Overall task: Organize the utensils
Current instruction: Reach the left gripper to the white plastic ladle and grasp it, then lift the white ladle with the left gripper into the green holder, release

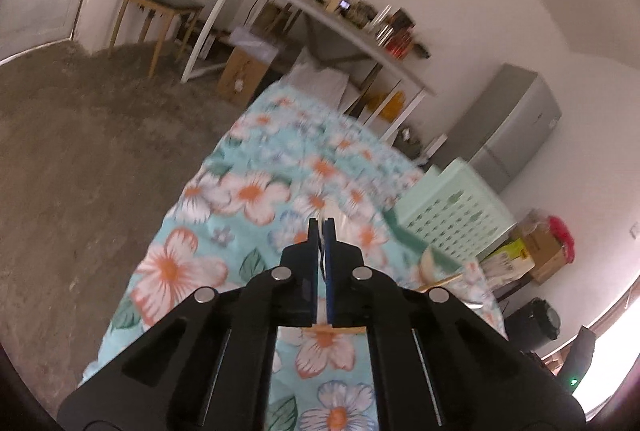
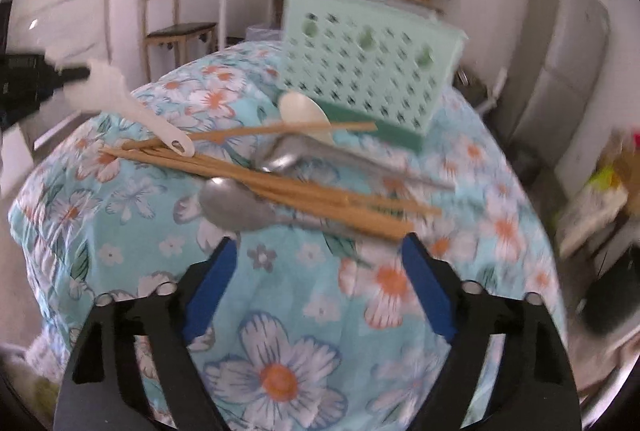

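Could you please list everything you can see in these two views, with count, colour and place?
white plastic rice scoop: one, white, lifted at the left, held by its bowl end.
wooden chopsticks: a loose pile, tan, middle of the cloth.
metal spoons: at least two, silver, among the chopsticks.
cream spoon: one, pale, beside the basket.
perforated plastic basket: one, mint green, far side of the cloth.
floral cloth: one, turquoise with white flowers, covering the surface.
wooden chair: one, by the wall.
white table: one, cluttered, behind.
left gripper: shut on the scoop.
right gripper: open, nothing between its jaws.
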Available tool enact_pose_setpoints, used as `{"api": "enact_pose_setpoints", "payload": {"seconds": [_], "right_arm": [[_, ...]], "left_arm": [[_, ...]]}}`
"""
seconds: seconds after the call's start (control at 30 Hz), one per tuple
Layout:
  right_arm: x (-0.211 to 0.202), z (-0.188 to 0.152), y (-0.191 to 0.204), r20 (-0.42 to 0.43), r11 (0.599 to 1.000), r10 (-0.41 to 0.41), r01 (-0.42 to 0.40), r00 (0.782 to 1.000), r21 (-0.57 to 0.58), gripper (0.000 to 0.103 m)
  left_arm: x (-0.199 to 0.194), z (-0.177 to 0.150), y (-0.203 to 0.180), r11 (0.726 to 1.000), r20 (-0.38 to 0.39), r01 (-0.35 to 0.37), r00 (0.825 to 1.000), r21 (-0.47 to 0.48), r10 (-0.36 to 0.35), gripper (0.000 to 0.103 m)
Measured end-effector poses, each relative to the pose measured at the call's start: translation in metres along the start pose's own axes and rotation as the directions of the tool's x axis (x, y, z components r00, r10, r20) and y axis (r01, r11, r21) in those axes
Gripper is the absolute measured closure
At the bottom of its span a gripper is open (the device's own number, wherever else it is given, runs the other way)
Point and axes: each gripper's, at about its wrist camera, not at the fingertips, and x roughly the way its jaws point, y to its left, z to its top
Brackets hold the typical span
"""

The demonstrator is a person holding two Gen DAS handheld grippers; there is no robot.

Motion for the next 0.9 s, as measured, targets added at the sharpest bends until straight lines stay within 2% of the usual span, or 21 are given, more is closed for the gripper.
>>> {"api": "enact_pose_setpoints", "payload": {"seconds": [0.2, 0.33, 0.47, 0.5, 0.6, 0.67, 0.8, 0.9], "right_arm": [[0.008, 0.011, 0.047, -0.005, 0.977, -0.006, 0.005, 1.0, -0.213, 0.054], [0.025, 0.007, 0.075, -0.017, 0.932, -0.1, 0.088, 0.995, -0.352, 0.067], [0.035, 0.007, 0.085, -0.018, 0.916, -0.151, 0.133, 0.988, -0.378, 0.08], [0.036, 0.008, 0.086, -0.028, 0.918, -0.152, 0.131, 0.988, -0.374, 0.088], [0.032, 0.013, 0.085, -0.036, 0.931, -0.143, 0.122, 0.989, -0.344, 0.095], [0.022, 0.019, 0.079, -0.036, 0.946, -0.124, 0.107, 0.992, -0.306, 0.096], [-0.004, 0.036, 0.047, -0.056, 0.988, -0.013, 0.004, 0.998, -0.155, 0.096], [-0.023, 0.048, 0.022, -0.041, 0.997, 0.048, -0.05, 0.998, -0.062, 0.098]], "left_arm": [[-0.012, 0.008, 0.003, 0.999, 0.043, 0.041, 0.998, -0.008, -0.04, 0.101], [-0.013, 0.009, 0.007, 0.999, 0.045, 0.052, 0.998, -0.001, -0.052, 0.101], [-0.014, 0.009, 0.01, 0.998, 0.044, 0.055, 0.998, -0.002, -0.055, 0.101], [-0.013, 0.009, 0.01, 0.998, 0.043, 0.056, 0.998, -0.004, -0.056, 0.101], [-0.016, 0.012, 0.013, 0.998, 0.049, 0.064, 0.997, -0.003, -0.064, 0.101], [-0.02, 0.017, 0.012, 0.997, 0.058, 0.073, 0.996, 0.003, -0.073, 0.101], [-0.031, 0.031, 0.003, 0.996, 0.096, 0.088, 0.991, 0.026, -0.09, 0.101], [-0.036, 0.042, -0.009, 0.994, 0.125, 0.105, 0.986, 0.034, -0.109, 0.101]]}}
